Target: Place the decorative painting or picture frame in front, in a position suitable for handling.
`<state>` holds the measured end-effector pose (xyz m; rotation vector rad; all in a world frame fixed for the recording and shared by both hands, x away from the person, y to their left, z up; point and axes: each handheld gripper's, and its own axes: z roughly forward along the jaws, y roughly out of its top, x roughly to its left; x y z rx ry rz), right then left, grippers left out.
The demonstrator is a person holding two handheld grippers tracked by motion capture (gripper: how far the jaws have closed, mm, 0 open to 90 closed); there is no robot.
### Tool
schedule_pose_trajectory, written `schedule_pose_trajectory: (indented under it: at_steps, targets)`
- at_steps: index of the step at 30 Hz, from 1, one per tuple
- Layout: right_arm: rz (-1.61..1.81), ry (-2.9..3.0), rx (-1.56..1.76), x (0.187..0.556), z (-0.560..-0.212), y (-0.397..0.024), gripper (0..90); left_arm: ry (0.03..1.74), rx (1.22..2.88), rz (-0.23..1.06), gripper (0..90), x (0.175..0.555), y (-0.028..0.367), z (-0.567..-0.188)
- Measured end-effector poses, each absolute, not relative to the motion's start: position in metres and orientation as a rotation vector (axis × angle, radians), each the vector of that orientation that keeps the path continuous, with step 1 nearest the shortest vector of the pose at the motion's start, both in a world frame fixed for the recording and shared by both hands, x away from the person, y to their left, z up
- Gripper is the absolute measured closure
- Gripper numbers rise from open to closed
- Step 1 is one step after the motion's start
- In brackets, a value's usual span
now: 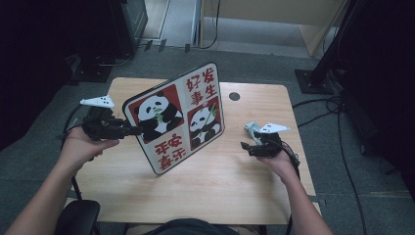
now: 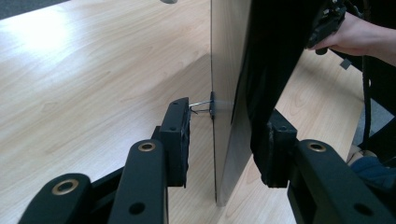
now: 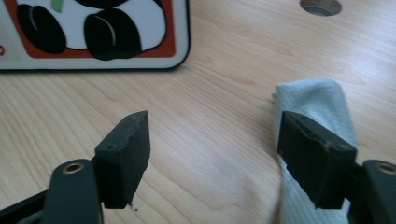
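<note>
A picture board (image 1: 176,117) with two pandas and red Chinese characters stands tilted on the wooden table (image 1: 215,191). My left gripper (image 1: 134,130) is at its left edge. In the left gripper view the board's edge (image 2: 231,70) sits between the jaws: the right pad (image 2: 273,149) lies against the dark back, while the left pad (image 2: 180,135) stands a small gap off the front, by a thin wire loop (image 2: 200,105). My right gripper (image 1: 243,145) hovers open to the right of the board, with only bare table between its pads (image 3: 215,123). A pale crumpled cloth (image 3: 317,102) lies just behind its right jaw.
A round cable hole (image 1: 234,96) is in the table's far right part. A black chair part (image 1: 78,215) sits at the near left corner. Cables and a stand base (image 1: 313,78) lie on the floor to the right. The board's lower corner (image 3: 93,28) is close to the right gripper.
</note>
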<state>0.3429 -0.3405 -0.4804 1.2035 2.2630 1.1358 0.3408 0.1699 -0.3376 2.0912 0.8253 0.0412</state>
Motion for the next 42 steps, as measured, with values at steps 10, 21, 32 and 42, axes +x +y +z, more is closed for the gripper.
schedule_pose_trajectory:
  at_steps: [10, 21, 32, 42]
  targets:
    - [1.08, 2.216, 1.269, 0.351, -0.481, -0.358, 34.1, 0.828, 2.063, 0.053, 60.9, 0.338, 0.168, -0.355]
    - [0.978, 2.233, 1.377, 0.373, -0.492, -0.37, 44.7, 0.827, 2.1, 0.048, 62.5, 0.333, 0.16, -0.371]
    - [0.914, 2.242, 1.456, 0.386, -0.504, -0.374, 63.0, 0.826, 2.087, 0.033, 67.2, 0.329, 0.157, -0.382]
    - [0.876, 2.198, 1.447, 0.385, -0.506, -0.374, 77.3, 0.827, 2.076, 0.017, 70.7, 0.328, 0.153, -0.388]
